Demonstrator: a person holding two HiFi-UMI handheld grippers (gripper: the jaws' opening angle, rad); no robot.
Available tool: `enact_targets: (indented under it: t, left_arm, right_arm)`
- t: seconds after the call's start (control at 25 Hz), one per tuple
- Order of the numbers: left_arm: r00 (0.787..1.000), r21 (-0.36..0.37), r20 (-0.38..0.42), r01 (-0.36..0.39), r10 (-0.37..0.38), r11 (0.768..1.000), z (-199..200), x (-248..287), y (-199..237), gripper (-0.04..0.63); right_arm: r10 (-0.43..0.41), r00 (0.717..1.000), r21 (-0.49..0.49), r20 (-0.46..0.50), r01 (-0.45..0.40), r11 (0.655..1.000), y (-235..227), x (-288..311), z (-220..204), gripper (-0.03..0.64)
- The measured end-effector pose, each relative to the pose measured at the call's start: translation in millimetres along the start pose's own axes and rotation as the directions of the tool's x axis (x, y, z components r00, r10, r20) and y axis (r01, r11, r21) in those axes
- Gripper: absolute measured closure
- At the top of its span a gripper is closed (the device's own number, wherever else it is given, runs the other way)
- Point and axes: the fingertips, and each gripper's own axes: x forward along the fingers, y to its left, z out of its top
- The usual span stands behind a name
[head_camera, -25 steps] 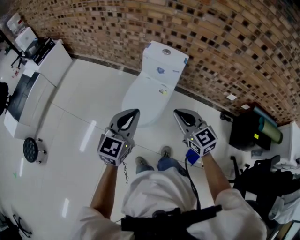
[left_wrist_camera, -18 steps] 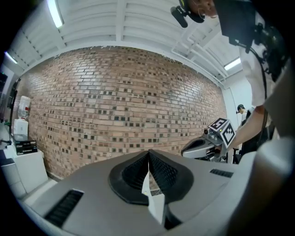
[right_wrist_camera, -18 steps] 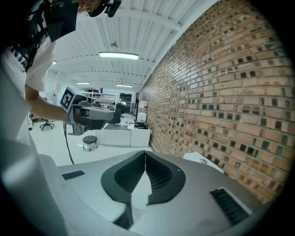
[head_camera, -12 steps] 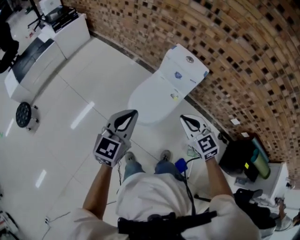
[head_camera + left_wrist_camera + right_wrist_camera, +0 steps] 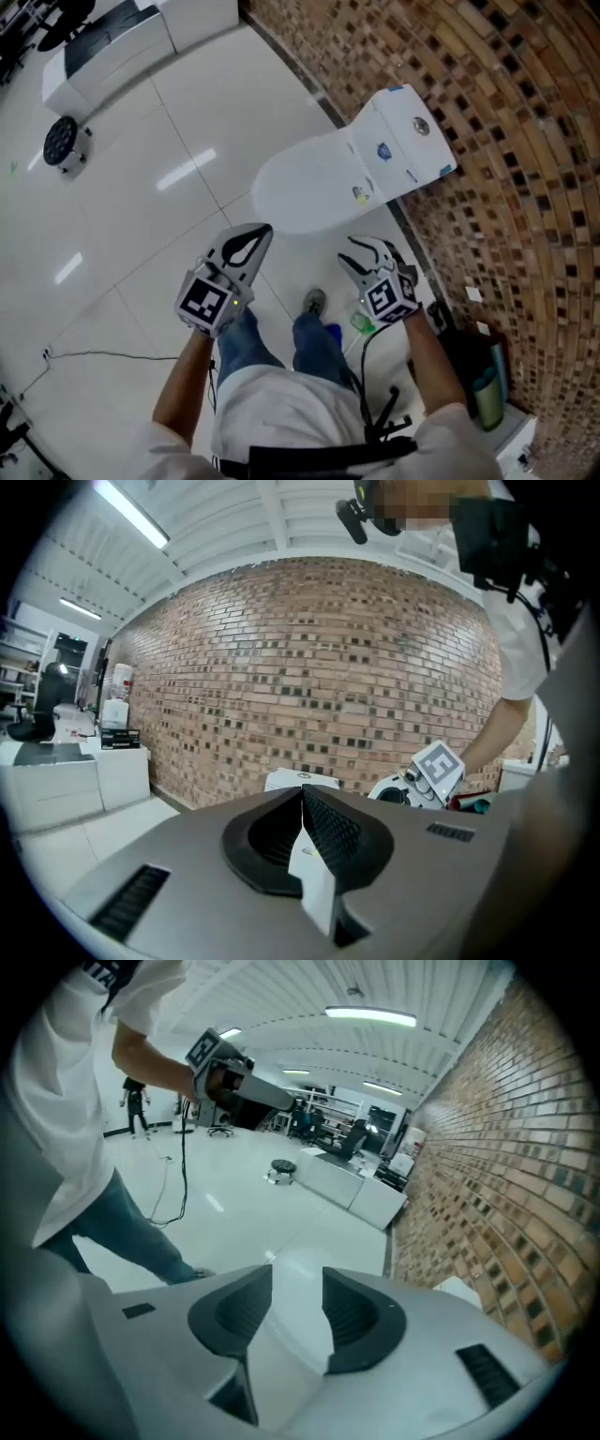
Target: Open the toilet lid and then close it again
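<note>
- Toilet lid [image 5: 305,192]: smooth white oval, glossy, lying flat and closed over the bowl.
- Tank [image 5: 403,141]: white and boxy, round button on top, backed against a rough brown brick wall [image 5: 506,112].
- Floor [image 5: 141,216]: shiny white tile.
- Left gripper [image 5: 262,229]: jaws pressed together on nothing, tips near the lid's front edge, not touching.
- Right gripper [image 5: 366,246]: jaws apart, just been opening, nothing between them; it hangs just short of the lid on the wall side.
</note>
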Motion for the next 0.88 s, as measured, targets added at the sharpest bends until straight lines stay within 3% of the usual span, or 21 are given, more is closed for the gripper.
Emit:
enact_targets:
  t: [0.12, 0.24, 0.36, 0.44, 0.72, 0.88]
  left_arm:
    - [0.997, -0.044, -0.013, -0.077, 0.076, 0.996, -24, 22, -15, 0.6]
    - [0.992, -0.043, -0.037, -0.122, 0.12, 0.992, -53, 39, -23, 0.6]
    - [0.988, -0.022, -0.077, -0.135, 0.133, 0.991, -91, 50, -24, 0.6]
    - [0.986, -0.022, -0.096, -0.136, 0.134, 0.99, -120, 55, -16, 0.6]
    - [0.986, -0.048, -0.078, -0.154, 0.15, 0.987, -188, 58, 10, 0.6]
    - [0.985, -0.08, -0.081, -0.157, 0.15, 0.984, -211, 47, 17, 0.6]
  right_arm:
    - [0.078, 0.996, -0.101, -0.033, -0.081, 0.992, 6, 24, -39, 0.436]
    - [0.118, 0.99, -0.184, -0.076, -0.13, 0.974, 12, 58, -80, 0.433]
    - [0.113, 0.985, -0.238, -0.133, -0.143, 0.961, 18, 105, -122, 0.329]
    - [0.106, 0.98, -0.28, -0.169, -0.151, 0.948, 23, 142, -143, 0.302]
    - [0.062, 0.961, -0.46, -0.269, -0.185, 0.868, 36, 251, -171, 0.259]
    - [0.083, 0.955, -0.495, -0.285, -0.221, 0.84, 42, 281, -168, 0.246]
